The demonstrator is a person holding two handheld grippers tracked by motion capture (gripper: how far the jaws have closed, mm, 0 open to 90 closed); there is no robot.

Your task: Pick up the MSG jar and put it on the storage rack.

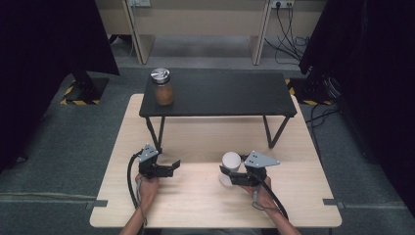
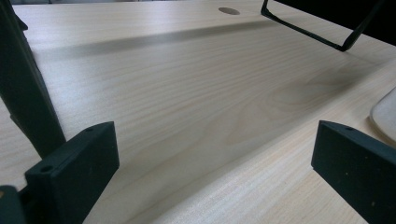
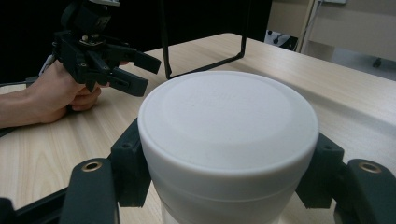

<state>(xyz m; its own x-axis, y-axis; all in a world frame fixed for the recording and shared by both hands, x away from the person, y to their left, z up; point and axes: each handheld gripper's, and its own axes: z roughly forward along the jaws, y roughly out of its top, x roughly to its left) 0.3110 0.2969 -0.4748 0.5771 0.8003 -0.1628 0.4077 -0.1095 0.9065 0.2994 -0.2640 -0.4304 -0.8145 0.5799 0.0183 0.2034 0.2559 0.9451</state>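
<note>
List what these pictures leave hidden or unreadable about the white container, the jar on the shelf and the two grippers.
- White container: its base is cut off by the bottom edge of the right gripper view; its contents are hidden under the closed lid.
- Right gripper: in the high view the container hides where the pads meet it.
- Jar: too small in the high view to identify the brown contents.
- Left gripper: its body lies outside its own view.

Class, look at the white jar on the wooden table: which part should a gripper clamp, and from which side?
Clamp the white jar across its round lid wall, coming in level from the person's side. It stands upright, and the right gripper already grips it there.
</note>
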